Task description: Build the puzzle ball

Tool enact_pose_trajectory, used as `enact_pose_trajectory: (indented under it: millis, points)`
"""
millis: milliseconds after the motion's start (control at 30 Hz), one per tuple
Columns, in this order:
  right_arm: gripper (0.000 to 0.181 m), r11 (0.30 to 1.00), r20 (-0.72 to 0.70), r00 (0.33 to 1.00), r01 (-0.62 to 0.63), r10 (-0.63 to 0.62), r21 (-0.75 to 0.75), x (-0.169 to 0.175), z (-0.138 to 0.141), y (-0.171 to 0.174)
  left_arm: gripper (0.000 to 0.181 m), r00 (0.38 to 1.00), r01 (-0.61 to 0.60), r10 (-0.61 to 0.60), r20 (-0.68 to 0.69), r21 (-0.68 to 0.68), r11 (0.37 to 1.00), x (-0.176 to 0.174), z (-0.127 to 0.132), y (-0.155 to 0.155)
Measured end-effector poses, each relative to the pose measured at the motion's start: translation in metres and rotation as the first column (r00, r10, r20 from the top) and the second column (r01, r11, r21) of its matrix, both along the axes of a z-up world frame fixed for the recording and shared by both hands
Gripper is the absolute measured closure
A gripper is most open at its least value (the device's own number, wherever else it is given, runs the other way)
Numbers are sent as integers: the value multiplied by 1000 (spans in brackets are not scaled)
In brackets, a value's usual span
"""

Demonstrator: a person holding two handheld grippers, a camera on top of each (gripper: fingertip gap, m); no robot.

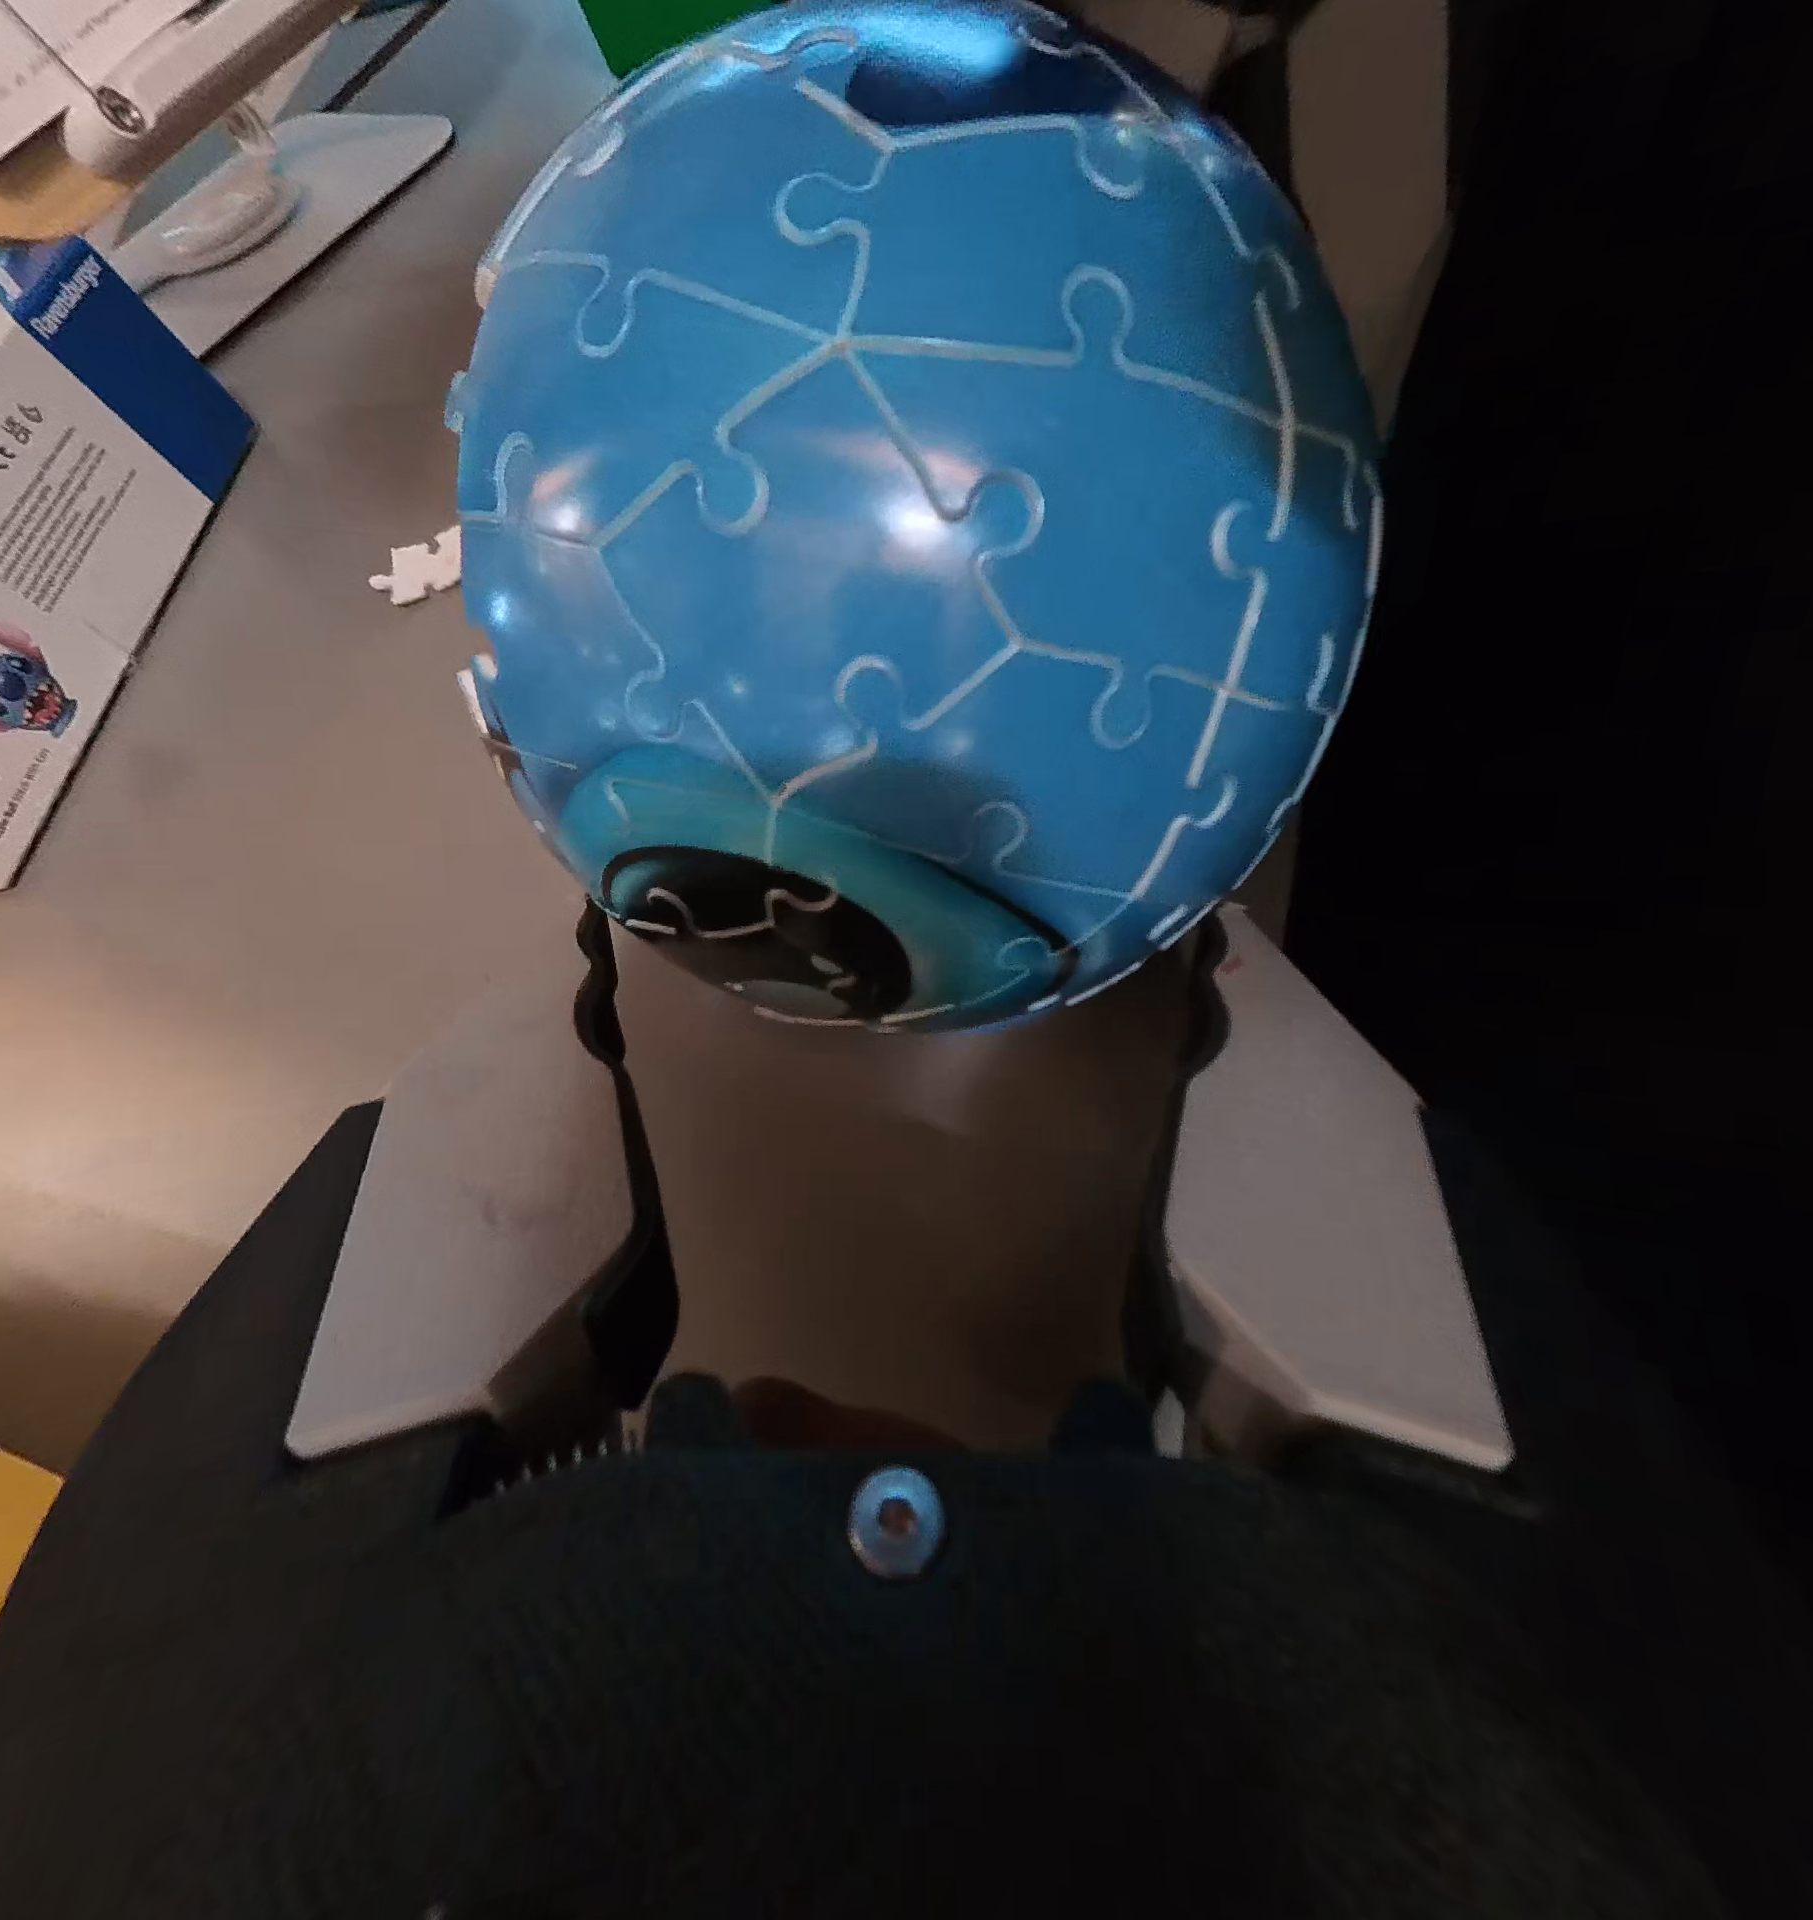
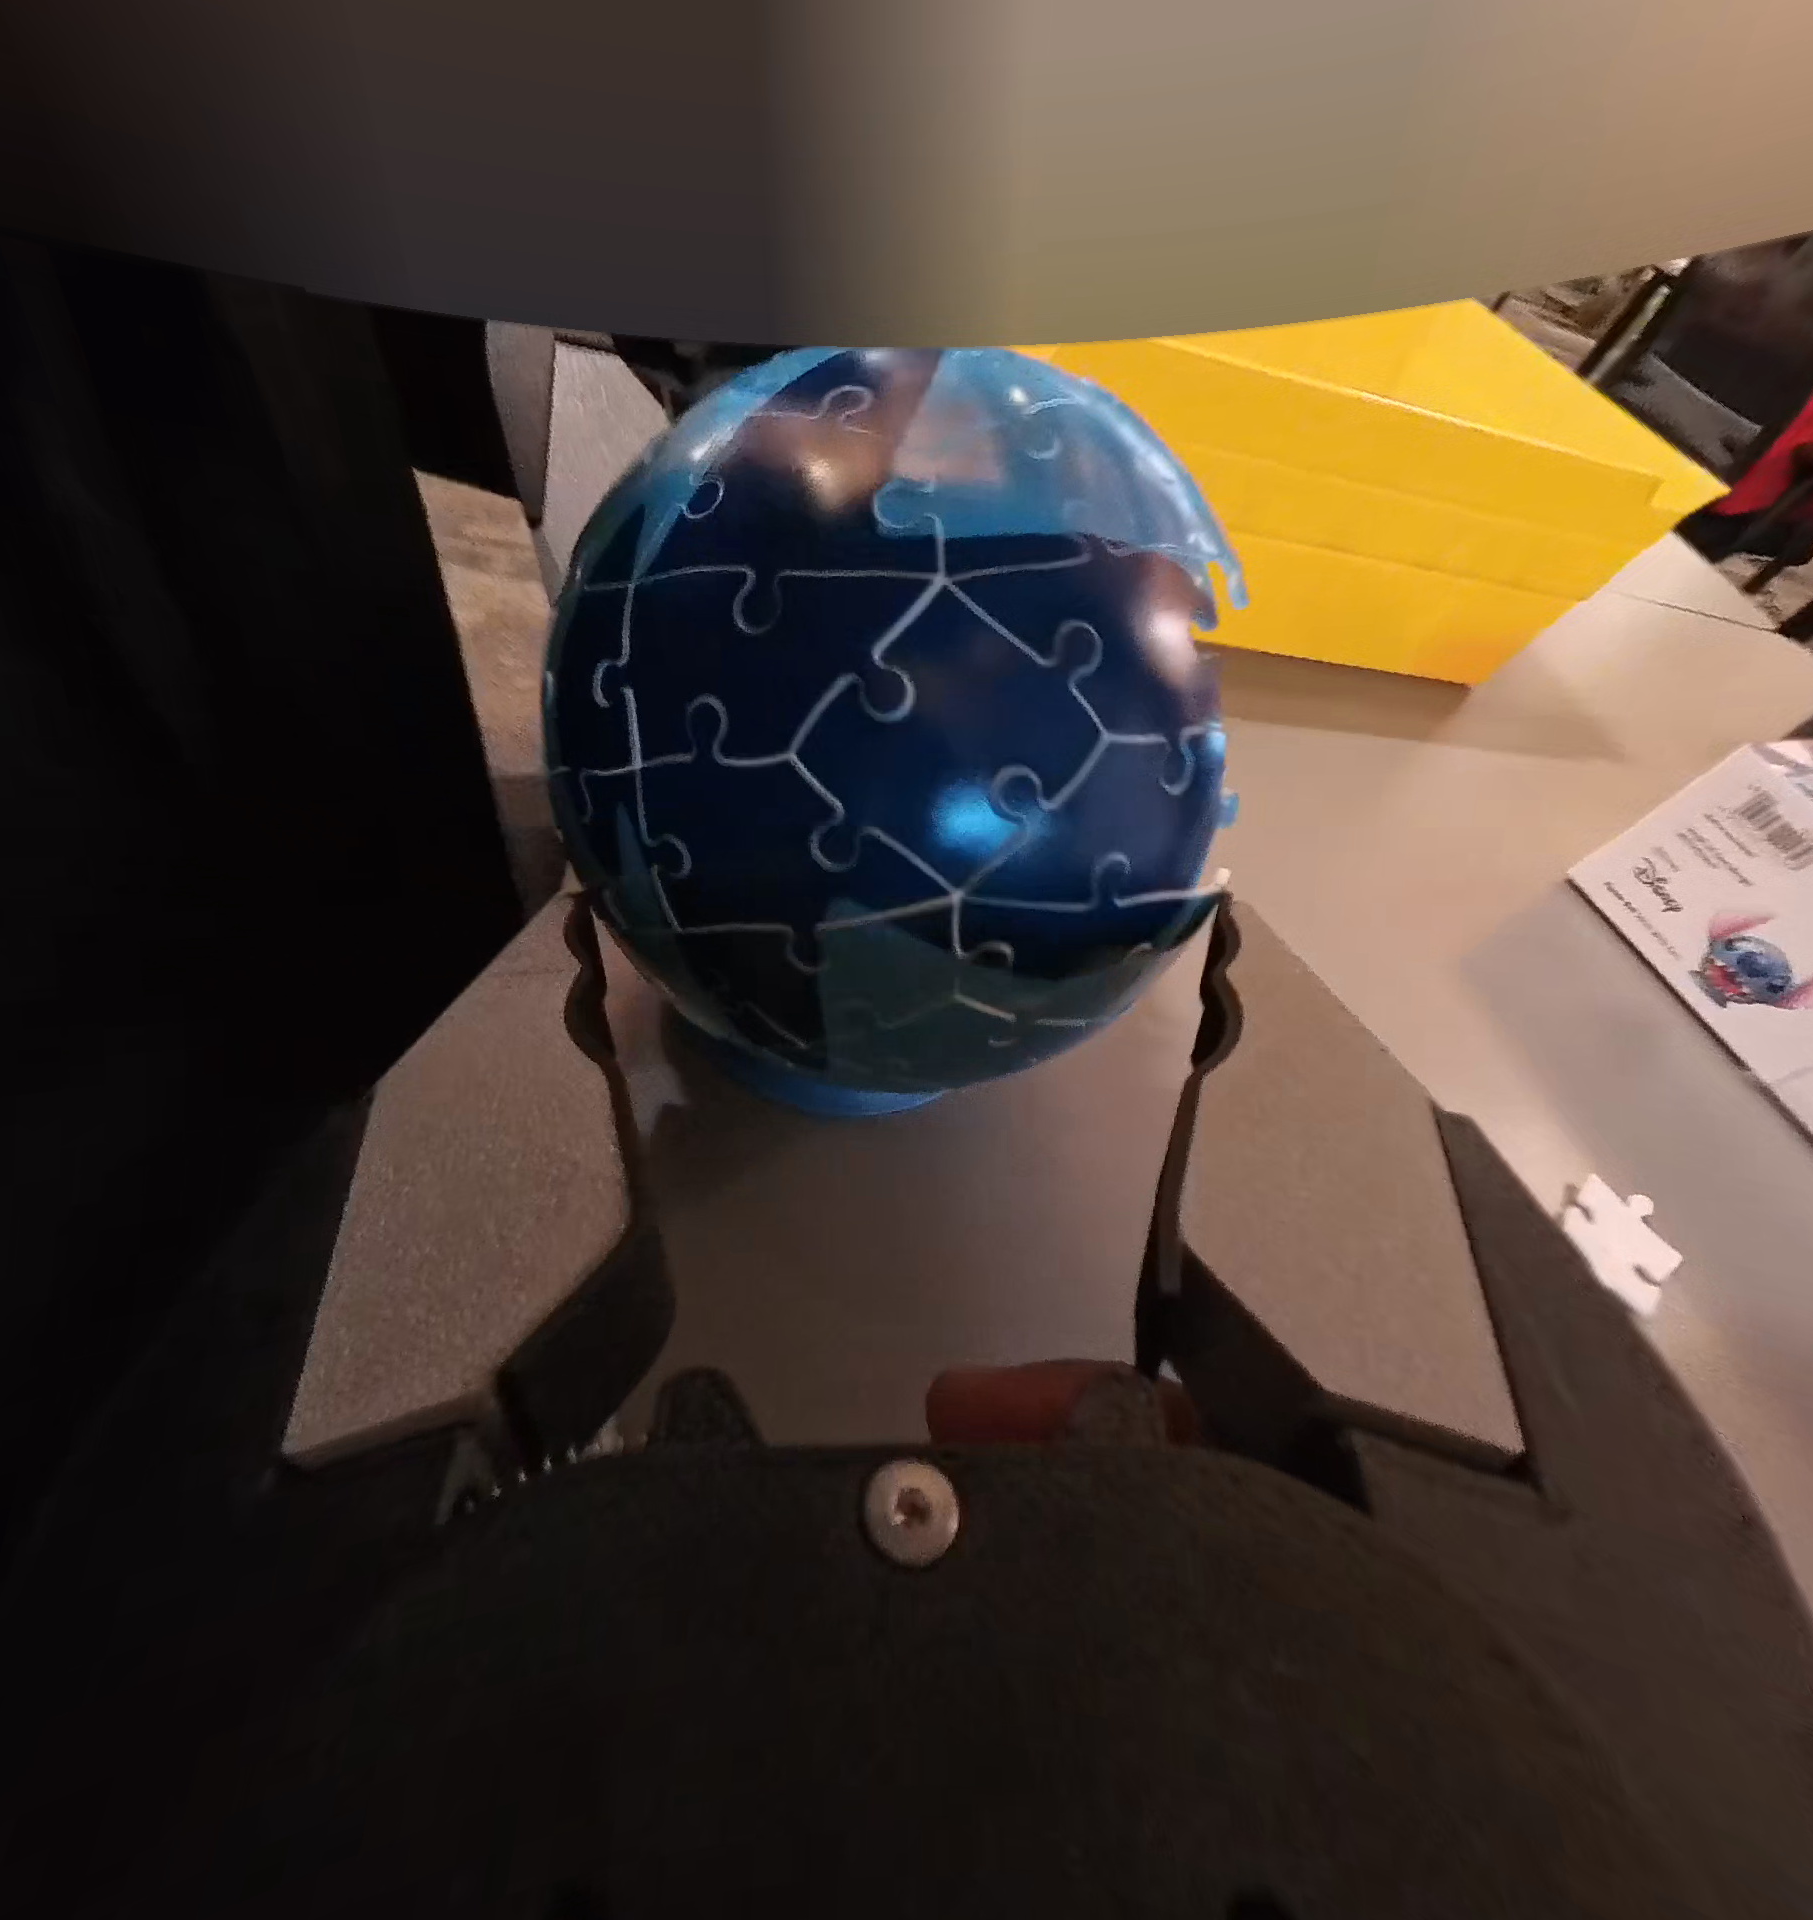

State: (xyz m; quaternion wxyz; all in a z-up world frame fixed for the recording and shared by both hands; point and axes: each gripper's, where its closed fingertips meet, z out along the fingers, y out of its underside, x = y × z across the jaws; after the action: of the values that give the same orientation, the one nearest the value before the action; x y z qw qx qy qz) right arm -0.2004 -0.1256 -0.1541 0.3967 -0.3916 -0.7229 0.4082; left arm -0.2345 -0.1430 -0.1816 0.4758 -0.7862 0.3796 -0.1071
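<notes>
The blue puzzle ball fills the middle of the left wrist view, with a printed eye low on it. In the right wrist view the ball stands on a blue ring stand on the grey table. A gap is open at its upper right. My left gripper has its jaws wide apart, tips at the ball's lower sides. My right gripper is also wide apart, tips against the ball's flanks. A loose white piece lies on the table.
The puzzle box lies flat beside the ball. A yellow tray stands behind it. A clear plastic holder and paper leaflets are at the far left. A person in dark clothing is close by. The loose white piece sits 15 centimetres or so from the ends of my right fingers. The left camera catches it too, in the left wrist view.
</notes>
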Motion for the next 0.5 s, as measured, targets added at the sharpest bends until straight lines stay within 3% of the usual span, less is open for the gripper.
enact_pose_trajectory:
  millis: [200, 500]
  points:
    - [61, 995, 4, 997, 71, -72, 63, -15, -4, 23, 73, 999, -42, 42, -14, 4, 999, -10, -1, 23]
    - [60, 999, -4, 999, 52, -52, 17, -22, 2, 49, 73, 997, -66, 67, 31, -19, 998, -12, 2, 50]
